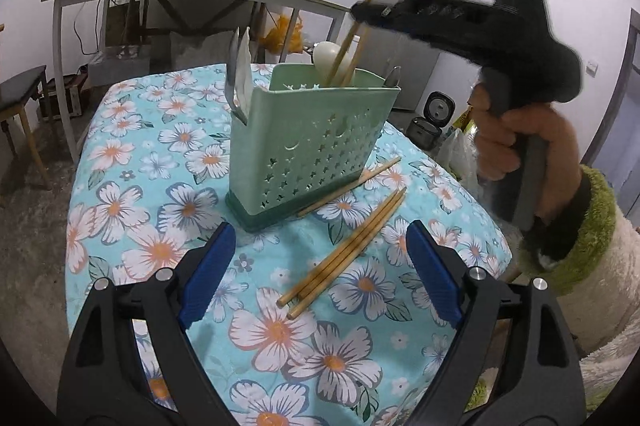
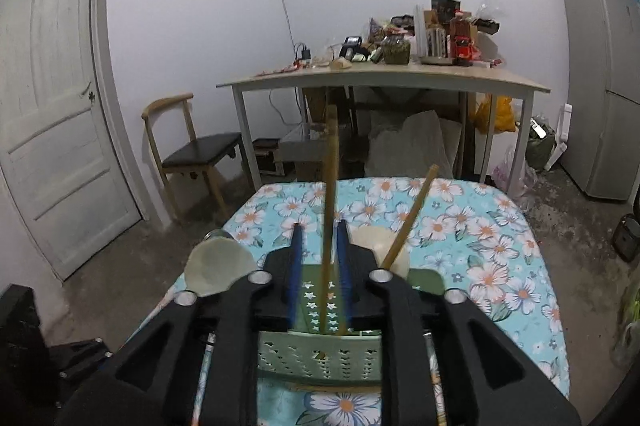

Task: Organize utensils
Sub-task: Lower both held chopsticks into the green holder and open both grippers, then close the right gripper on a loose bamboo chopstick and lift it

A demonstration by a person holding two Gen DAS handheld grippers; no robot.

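While right gripper (image 2: 319,240) jaws pinch 1 chopstick (image 2: 330,186), left gripper (image 1: 316,258) gapes over floral tablecloth (image 1: 132,162).

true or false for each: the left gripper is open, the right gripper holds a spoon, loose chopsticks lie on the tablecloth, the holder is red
1. The left gripper is open. True.
2. The right gripper holds a spoon. False: its blue fingers flank a chopstick over the utensil holder.
3. Loose chopsticks lie on the floral tablecloth. True.
4. The utensil holder is red. False: it is pale green with star cut-outs.
5. A white spoon stands in the holder. True.
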